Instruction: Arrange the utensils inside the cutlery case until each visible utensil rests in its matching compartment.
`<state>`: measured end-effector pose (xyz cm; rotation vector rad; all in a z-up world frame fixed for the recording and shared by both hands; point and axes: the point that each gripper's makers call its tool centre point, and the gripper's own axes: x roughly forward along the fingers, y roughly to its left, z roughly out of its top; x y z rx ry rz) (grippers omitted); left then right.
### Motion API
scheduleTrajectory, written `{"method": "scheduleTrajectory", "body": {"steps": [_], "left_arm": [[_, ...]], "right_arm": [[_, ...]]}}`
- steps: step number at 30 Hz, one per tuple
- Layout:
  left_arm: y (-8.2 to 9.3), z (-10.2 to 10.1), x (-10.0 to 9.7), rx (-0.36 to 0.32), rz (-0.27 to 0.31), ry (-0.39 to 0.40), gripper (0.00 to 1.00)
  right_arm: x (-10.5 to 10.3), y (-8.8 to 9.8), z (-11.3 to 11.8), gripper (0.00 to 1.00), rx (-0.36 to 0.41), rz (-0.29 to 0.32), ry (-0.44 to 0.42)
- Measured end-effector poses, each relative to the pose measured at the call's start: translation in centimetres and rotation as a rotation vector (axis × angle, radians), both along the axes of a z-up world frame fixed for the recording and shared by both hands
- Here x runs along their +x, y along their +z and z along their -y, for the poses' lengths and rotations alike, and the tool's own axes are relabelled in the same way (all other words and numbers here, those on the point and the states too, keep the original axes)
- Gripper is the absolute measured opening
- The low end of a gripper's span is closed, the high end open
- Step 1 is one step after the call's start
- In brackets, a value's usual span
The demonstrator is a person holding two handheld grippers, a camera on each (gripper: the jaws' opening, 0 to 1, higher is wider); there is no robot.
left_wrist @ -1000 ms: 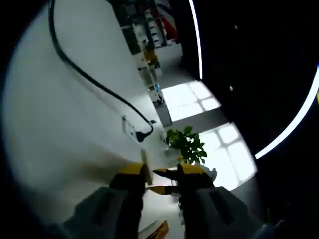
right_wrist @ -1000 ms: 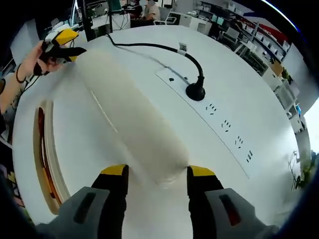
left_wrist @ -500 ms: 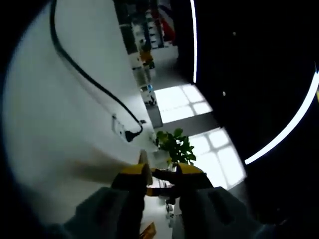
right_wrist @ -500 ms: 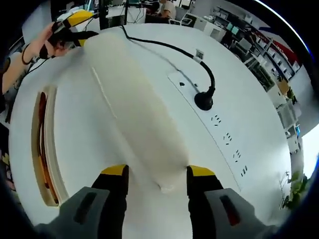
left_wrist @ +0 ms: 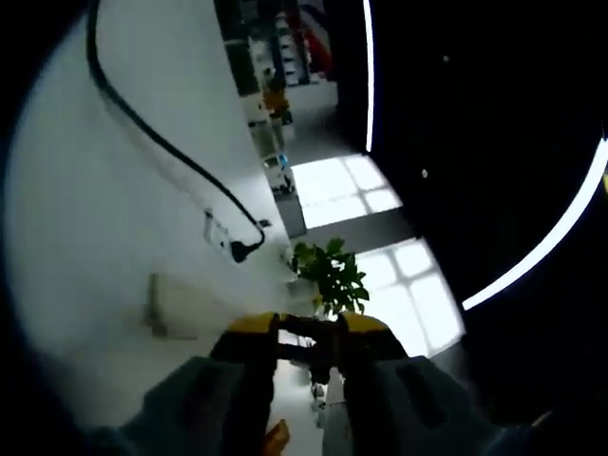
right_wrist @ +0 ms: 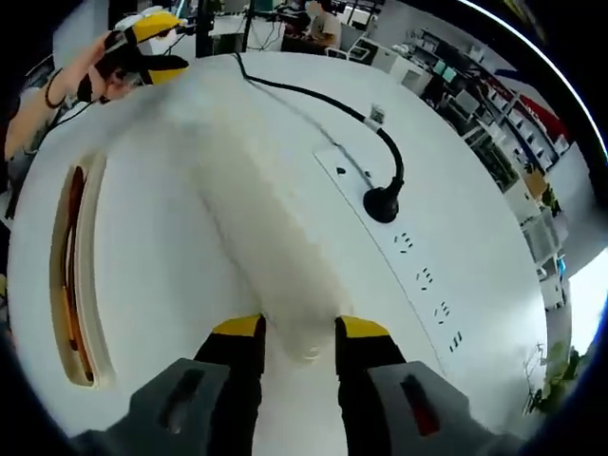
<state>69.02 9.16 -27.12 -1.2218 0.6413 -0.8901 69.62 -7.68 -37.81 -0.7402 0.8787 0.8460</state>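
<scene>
The right gripper view shows the right gripper (right_wrist: 298,328) with its jaws pinched on the near end of a long cream lid (right_wrist: 252,204), which stretches across the white table (right_wrist: 456,199) to the left gripper (right_wrist: 157,43), held in a person's hand (right_wrist: 106,68) at the far edge; the open cutlery case (right_wrist: 68,261) lies along the table's left edge, its contents too blurred to tell. The left gripper view is rolled steeply, the left gripper (left_wrist: 309,331) nearly closed, and it shows a black cable (left_wrist: 152,142) and a plant (left_wrist: 328,275) beyond the table's far edge.
</scene>
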Motion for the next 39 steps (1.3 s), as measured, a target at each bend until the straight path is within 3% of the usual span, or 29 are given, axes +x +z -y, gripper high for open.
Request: {"method": "scheduleTrajectory", "body": {"steps": [3, 7, 9, 11, 13, 18, 27, 30, 32, 36, 39], "left_arm": [[-0.1, 0.4, -0.3, 0.023, 0.01, -0.016, 0.26], [-0.4, -0.4, 0.0, 0.062, 0.021, 0.0, 0.26], [-1.3, -1.0, 0.2, 0.151, 0.045, 0.012, 0.3], [-2.7, -1.8, 0.6, 0.284, 0.058, 0.02, 0.37], [-3.7, -2.1, 0.9, 0.337, 0.032, 0.015, 0.42], [-5.5, -1.9, 1.4, 0.392, -0.008, 0.016, 0.64], [-5.8, -2.5, 2.2, 0.467, 0.009, 0.024, 0.72], [-6.0, -2.3, 2.5, 0.485, 0.01, 0.021, 0.74], [-6.0, -2.3, 2.5, 0.492, 0.014, 0.02, 0.76], [-6.0, -1.7, 2.7, 0.507, 0.021, 0.018, 0.78], [-5.9, -1.5, 2.3, 0.515, 0.028, 0.011, 0.81]], "right_arm": [[-0.1, -0.1, -0.5, 0.2, 0.025, 0.038, -0.015], [0.2, 0.0, -0.3, 0.19, 0.045, 0.039, -0.012], [0.3, 0.1, -0.3, 0.19, 0.05, 0.046, -0.005], [0.4, 0.1, -0.3, 0.19, 0.059, 0.047, -0.009], [0.4, 0.1, -0.3, 0.19, 0.061, 0.048, -0.007], [0.4, 0.2, -0.4, 0.19, 0.078, 0.056, -0.016], [0.1, 0.3, -0.6, 0.19, 0.122, 0.071, -0.034], [-0.8, 0.6, -1.4, 0.2, 0.202, 0.001, -0.041], [-0.6, 1.2, -1.2, 0.2, 0.226, 0.021, -0.05], [0.5, 1.4, 0.2, 0.3, 0.175, 0.065, -0.078], [1.4, 1.3, 1.0, 0.39, 0.201, 0.064, -0.135]]}}
